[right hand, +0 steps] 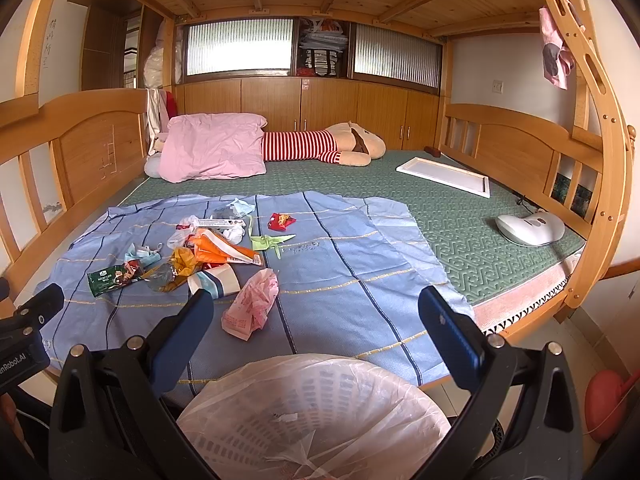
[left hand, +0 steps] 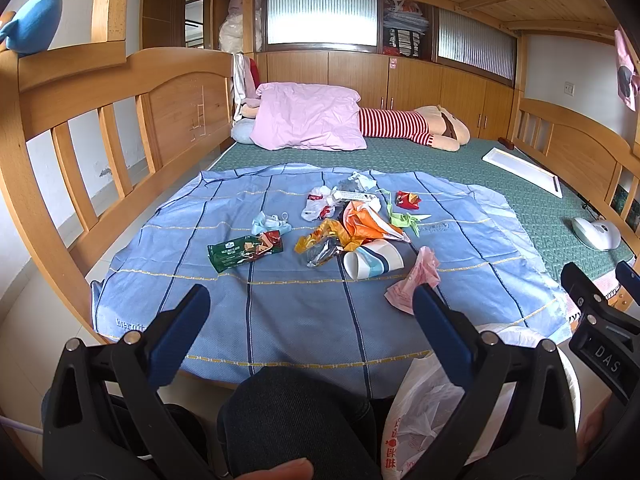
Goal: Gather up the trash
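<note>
A pile of trash lies on a blue striped cloth (left hand: 280, 312) on the bed: a green wafer wrapper (left hand: 244, 254), a paper cup (left hand: 372, 265), an orange wrapper (left hand: 364, 220), a pink plastic bag (left hand: 416, 282), a face mask (left hand: 270, 222). The same pink bag (right hand: 252, 306), cup (right hand: 214, 282) and green wrapper (right hand: 116, 276) show in the right wrist view. My left gripper (left hand: 308, 300) is open and empty, short of the pile. My right gripper (right hand: 316, 308) is open and empty above a white bin (right hand: 312, 412) lined with a clear bag.
A pink pillow (left hand: 308, 120) and a striped plush toy (left hand: 412, 126) lie at the bed's far end. A white frame (right hand: 444, 176) and a white device (right hand: 530, 228) lie on the green mat at right. Wooden rails flank both sides. My knee (left hand: 292, 412) is below.
</note>
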`<state>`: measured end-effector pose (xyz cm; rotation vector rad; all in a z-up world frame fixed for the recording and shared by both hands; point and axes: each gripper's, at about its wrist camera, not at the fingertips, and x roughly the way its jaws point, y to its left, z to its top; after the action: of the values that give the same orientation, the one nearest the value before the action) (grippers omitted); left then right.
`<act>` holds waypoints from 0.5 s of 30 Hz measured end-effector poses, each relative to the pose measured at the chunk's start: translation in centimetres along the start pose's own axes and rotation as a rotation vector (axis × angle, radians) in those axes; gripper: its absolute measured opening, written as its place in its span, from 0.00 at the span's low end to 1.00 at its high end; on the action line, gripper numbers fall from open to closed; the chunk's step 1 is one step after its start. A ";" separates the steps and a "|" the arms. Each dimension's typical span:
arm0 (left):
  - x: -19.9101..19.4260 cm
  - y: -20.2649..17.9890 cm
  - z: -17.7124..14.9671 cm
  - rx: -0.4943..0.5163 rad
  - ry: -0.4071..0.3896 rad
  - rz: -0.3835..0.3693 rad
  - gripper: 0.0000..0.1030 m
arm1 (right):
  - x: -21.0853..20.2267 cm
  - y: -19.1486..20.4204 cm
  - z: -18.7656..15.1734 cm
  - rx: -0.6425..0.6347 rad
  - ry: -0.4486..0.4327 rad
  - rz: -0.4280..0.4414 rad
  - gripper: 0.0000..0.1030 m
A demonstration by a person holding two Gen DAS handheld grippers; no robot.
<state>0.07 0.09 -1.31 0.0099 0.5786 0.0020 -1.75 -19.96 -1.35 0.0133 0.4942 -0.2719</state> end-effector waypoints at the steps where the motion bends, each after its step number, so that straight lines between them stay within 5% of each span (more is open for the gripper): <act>1: 0.1 0.0 -0.1 0.000 0.001 0.000 0.98 | 0.0 0.0 -0.1 0.001 0.001 0.001 0.98; 15: 1.4 0.8 0.0 -0.008 0.021 -0.046 0.98 | 0.2 0.0 -0.1 0.009 0.001 -0.023 0.98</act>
<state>1.19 0.86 -2.07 -0.0114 0.5999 -0.0403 -1.65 -19.99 -1.53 0.0167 0.4941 -0.2969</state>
